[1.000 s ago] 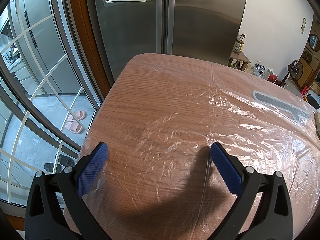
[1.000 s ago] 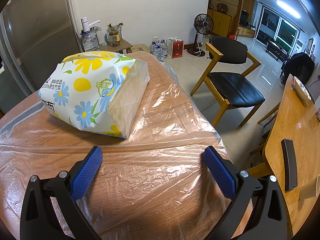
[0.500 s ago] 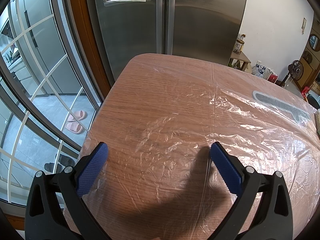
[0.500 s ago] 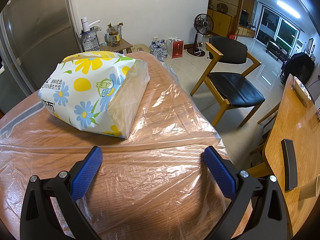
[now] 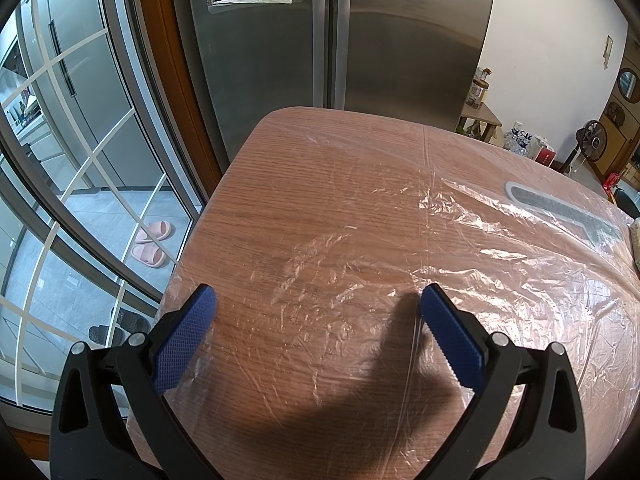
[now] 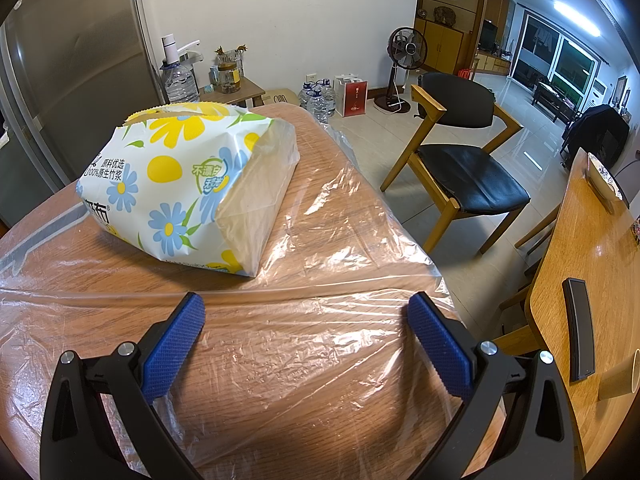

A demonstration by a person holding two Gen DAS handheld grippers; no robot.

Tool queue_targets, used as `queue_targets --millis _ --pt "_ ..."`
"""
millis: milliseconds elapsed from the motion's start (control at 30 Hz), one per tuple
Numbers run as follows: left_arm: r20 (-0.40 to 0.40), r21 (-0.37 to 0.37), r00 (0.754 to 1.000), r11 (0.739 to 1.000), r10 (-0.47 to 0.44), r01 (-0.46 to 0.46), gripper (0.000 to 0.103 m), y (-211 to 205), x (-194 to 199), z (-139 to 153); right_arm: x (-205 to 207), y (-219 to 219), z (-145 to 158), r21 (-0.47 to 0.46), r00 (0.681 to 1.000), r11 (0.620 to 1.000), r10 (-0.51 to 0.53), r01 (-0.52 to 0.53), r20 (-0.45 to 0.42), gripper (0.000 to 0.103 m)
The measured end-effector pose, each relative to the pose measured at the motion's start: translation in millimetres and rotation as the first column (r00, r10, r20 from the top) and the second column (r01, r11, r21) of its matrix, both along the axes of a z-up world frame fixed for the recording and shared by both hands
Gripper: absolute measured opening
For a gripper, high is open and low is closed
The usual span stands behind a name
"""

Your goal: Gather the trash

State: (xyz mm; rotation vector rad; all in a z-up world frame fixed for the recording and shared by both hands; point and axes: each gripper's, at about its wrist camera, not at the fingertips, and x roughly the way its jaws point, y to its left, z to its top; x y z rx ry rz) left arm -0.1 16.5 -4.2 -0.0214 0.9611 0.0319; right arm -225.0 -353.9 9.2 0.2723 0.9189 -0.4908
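Wood-grain table [image 5: 320, 208] is covered by one sheet of clear film [image 5: 500, 264], crinkled toward its right side. Two grippers are seen, one per view, each with two blue pads. The left gripper [image 5: 316, 300] is held wide apart above the film with nothing between its fingers, and its shadow falls on the tabletop below. The right gripper [image 6: 306, 300] is likewise spread wide and empty, just short of a raised fold in the film. One flower-printed tissue pack [image 6: 180, 188] lies on the film beyond that fold, its torn end turned toward the camera. One grey strip [image 5: 560, 212] is seen under the film at the far right of the left view. One fridge [image 5: 340, 40] stands behind the table, and two pink slippers [image 5: 152, 240] lie on the floor beyond the glass door. One chair [image 6: 460, 152] and one fan [image 6: 408, 56] are seen to the right. Compared with the earlier frames, nothing is seen to have shifted: both grippers and the pack are placed as before.
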Motion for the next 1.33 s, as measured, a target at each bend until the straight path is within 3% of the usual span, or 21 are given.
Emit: queue_targets --millis 1333 --pt "0.001 -0.001 1.000 1.000 0.000 0.000 0.102 3.0 0.6 -0.7 -0.4 0.0 -0.2 0.000 1.000 1.000 0.000 0.000 0.000 0.099"
